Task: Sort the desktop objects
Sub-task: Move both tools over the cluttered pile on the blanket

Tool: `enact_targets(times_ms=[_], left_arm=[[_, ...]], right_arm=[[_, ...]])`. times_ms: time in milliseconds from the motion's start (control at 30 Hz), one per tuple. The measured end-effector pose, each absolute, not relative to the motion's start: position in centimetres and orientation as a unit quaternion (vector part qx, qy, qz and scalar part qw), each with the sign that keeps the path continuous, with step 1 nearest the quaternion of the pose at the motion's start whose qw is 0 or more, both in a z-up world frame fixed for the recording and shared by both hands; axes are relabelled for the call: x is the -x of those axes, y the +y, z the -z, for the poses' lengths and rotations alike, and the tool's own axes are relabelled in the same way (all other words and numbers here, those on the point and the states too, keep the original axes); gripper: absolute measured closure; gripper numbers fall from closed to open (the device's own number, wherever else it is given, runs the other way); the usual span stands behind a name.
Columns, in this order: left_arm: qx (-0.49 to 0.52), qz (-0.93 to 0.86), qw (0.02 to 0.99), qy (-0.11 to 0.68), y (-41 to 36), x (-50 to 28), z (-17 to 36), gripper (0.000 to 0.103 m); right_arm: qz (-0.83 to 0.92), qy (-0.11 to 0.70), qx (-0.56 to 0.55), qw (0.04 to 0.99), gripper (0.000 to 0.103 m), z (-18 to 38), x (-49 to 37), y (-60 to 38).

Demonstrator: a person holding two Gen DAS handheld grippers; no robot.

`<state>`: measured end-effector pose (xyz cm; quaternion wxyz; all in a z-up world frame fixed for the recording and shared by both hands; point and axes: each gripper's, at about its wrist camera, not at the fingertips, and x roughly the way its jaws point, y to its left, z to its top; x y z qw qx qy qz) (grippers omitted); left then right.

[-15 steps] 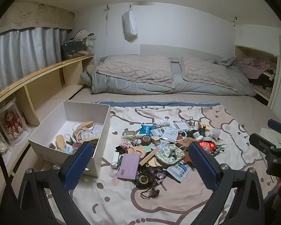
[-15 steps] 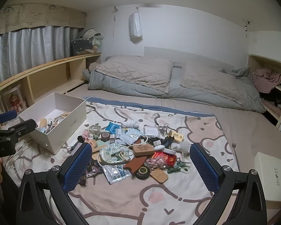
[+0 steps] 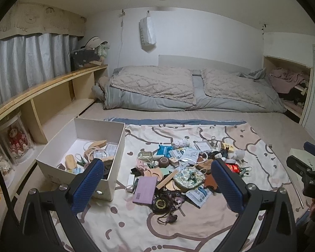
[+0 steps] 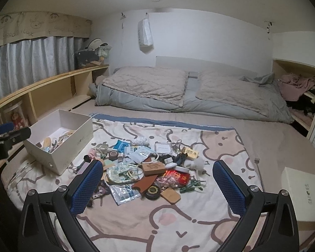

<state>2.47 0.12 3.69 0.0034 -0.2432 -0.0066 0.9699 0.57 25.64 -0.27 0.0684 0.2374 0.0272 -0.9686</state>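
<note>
Left gripper (image 3: 157, 185): jaws spread wide, nothing between the blue pads; hovers above the blanket's near edge.
White cardboard box (image 3: 117, 157): open top, at the left edge of the cartoon-print blanket (image 3: 136, 226); holds wooden pieces, clips, packets.
Pile of small objects (image 4: 149, 168): blanket centre, loose heap: purple rectangular case (image 3: 145, 190), round black tin (image 4: 152, 191), red packet (image 4: 179, 176).
Right gripper (image 4: 157, 185): jaws fully apart, empty, above the near edge.
Closed white lidded box (image 4: 298, 185): beyond the blanket's right edge.
</note>
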Motion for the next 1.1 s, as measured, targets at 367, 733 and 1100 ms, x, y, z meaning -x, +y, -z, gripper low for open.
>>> enact_targets(times_ms=[367, 733, 1100], left_arm=[[0.212, -0.977, 0.015, 0.015, -0.4, -0.9, -6.0, 0.000], [0.165, -0.983, 0.004, 0.085, 0.3, 2.4, -7.1, 0.000], [0.153, -0.986, 0.040, 0.050, 1.5, 7.3, -7.2, 0.000]], right_arm=[[0.971, 0.017, -0.231, 0.062, 0.000, -1.0, -0.3, 28.2], [0.978, 0.038, -0.203, 0.037, 0.000, -2.8, 3.0, 29.2], [0.980, 0.012, -0.198, 0.017, 0.000, -3.4, 8.9, 29.4]])
